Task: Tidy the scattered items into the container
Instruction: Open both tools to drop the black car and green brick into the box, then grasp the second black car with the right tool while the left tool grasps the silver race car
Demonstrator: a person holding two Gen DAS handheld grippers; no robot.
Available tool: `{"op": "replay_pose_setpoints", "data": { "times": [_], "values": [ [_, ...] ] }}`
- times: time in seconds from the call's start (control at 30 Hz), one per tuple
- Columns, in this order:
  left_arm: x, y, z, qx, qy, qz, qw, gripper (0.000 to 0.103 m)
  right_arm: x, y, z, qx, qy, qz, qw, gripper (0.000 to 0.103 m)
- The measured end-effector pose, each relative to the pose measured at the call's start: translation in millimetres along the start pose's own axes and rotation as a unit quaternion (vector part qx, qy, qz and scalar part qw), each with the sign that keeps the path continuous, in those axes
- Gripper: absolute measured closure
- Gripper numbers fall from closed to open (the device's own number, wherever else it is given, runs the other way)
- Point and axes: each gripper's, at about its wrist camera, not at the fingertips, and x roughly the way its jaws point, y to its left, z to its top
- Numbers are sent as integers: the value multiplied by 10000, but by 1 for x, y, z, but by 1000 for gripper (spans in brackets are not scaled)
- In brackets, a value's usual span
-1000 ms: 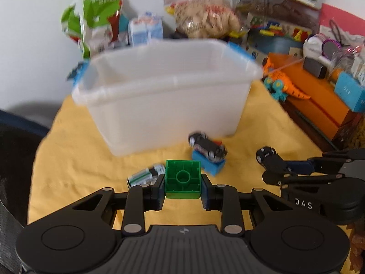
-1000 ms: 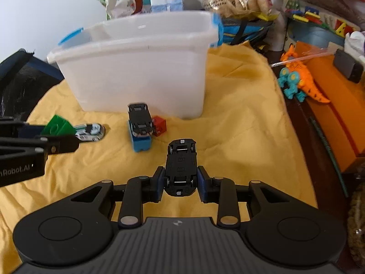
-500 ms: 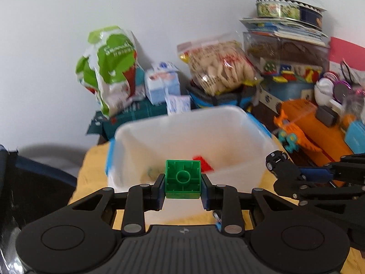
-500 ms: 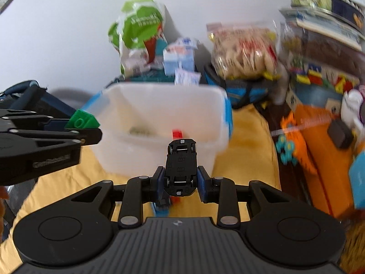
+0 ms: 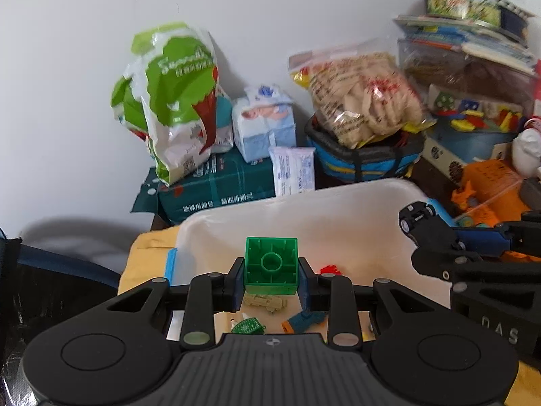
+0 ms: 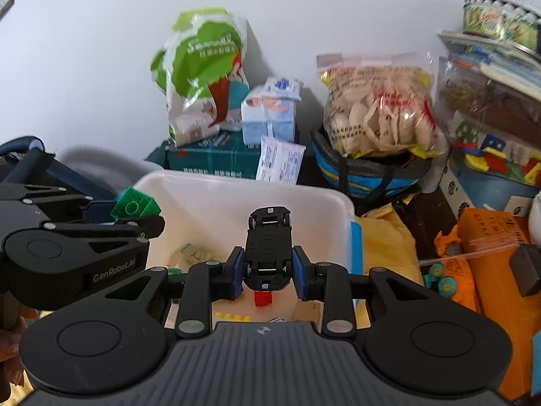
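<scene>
My left gripper is shut on a green building brick and holds it above the open white plastic bin. My right gripper is shut on a black toy car, underside up, above the same bin. Each gripper shows in the other's view: the right one with the car at the bin's right side, the left one with the brick at its left side. Inside the bin lie small toys, among them a red brick.
The bin stands on a yellow cloth. Behind it against the wall are a green snack bag, tissue packs and a bag of crackers. An orange box and an orange toy dinosaur are at the right.
Both grippers rose from the cloth with the brick and the car and moved forward over the bin. The loose toys on the cloth have dropped out of view.
</scene>
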Motion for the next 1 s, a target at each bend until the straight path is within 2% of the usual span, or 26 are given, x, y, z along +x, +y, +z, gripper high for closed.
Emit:
{"op": "replay_pose_setpoints", "data": {
  "times": [0.27,0.3,0.33,0.4,0.57,0.67,0.83,0.9,1.0],
  "values": [
    [42,2,-7,-10,377,-68,9993,66,36,-2,-9,29,318,-16,9995,67],
    [43,1,-7,3,371,-71,9993,58,38,-1,-10,8,342,-41,9994,56],
    [43,0,-8,26,343,-57,9994,49,40,0,-11,-8,347,-59,9994,50],
    [42,0,-9,41,269,67,9996,43,39,2,-12,-43,308,-99,9995,43],
    [22,9,-8,-196,56,81,9998,36,23,-3,-14,143,107,-96,9998,33],
    [4,15,-16,-235,-97,132,9996,36,8,-8,-20,246,-33,-46,9997,28],
    [-33,33,-52,-435,-249,104,9987,29,-23,-11,-45,87,-372,73,9992,22],
    [-37,39,-71,-523,-109,19,9986,29,-29,-10,-61,38,-307,234,9992,22],
    [-30,39,-101,-453,269,-21,9986,29,-20,-1,-85,-83,42,335,9994,24]
  ]
}}
